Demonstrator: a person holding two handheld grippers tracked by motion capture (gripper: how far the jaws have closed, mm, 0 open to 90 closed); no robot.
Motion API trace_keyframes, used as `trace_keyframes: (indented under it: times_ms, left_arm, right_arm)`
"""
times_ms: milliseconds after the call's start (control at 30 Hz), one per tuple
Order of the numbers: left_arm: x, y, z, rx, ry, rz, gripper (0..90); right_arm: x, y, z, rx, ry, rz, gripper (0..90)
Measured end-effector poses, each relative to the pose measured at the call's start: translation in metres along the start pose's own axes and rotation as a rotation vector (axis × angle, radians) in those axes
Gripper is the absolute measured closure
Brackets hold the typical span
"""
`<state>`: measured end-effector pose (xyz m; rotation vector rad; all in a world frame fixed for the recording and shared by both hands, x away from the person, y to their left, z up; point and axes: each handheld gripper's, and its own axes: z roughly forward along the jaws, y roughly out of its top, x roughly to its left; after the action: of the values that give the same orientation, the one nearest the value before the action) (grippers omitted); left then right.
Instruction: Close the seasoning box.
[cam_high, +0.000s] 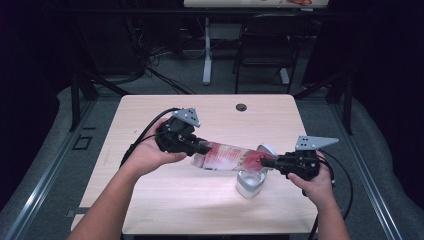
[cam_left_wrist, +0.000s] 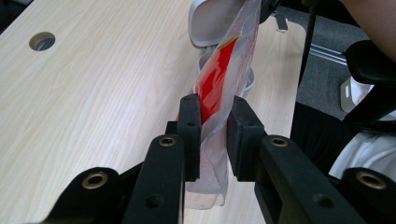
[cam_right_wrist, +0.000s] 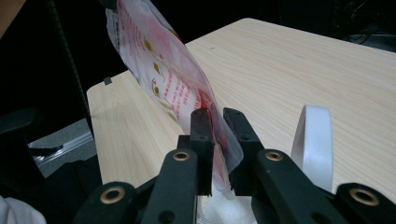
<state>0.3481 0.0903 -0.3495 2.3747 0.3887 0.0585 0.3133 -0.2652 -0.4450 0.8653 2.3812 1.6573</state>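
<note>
Both grippers hold one plastic bag (cam_high: 227, 156) stretched between them at the centre of the high view, above the table (cam_high: 150, 115). Left gripper (cam_high: 200, 147) sits left of centre and has the bag's sealed end; right gripper (cam_high: 272, 161) sits right of centre and has the other end, which hangs lower. That end lies right over a clear container (cam_high: 249, 184) standing on the table at lower right of centre, with its white lid (cam_high: 267, 149) flipped up behind it. The tilt looks deliberate: the bag slopes down toward the container, so I judge the aim is to pour its contents in, the left gripper lifting the closed end and the right one steering the mouth.

In the left gripper view the jaws stand only narrowly apart, with a crumpled strip of the bag's clear and red film (cam_left_wrist: 219, 88) clamped between the pads at the middle of the frame, so this gripper is clenched on the bag.

In the right gripper view the jaws are also close together at centre frame, with the bag's printed film (cam_right_wrist: 177, 88) running between them. A thin gap shows beside the film, so whether the pads bite or only guide it I cannot tell. The lid (cam_right_wrist: 314, 140) stands at the right.
</note>
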Motion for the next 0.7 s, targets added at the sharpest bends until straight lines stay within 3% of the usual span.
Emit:
trace_keyframes:
  times_ms: [700]
  left_arm:
    - [0.006, -0.027, 0.002, -0.031, -0.013, -0.052, 76.8]
  right_arm:
    - [-0.002, -0.004, 0.004, -0.002, 0.001, -0.006, 77.6]
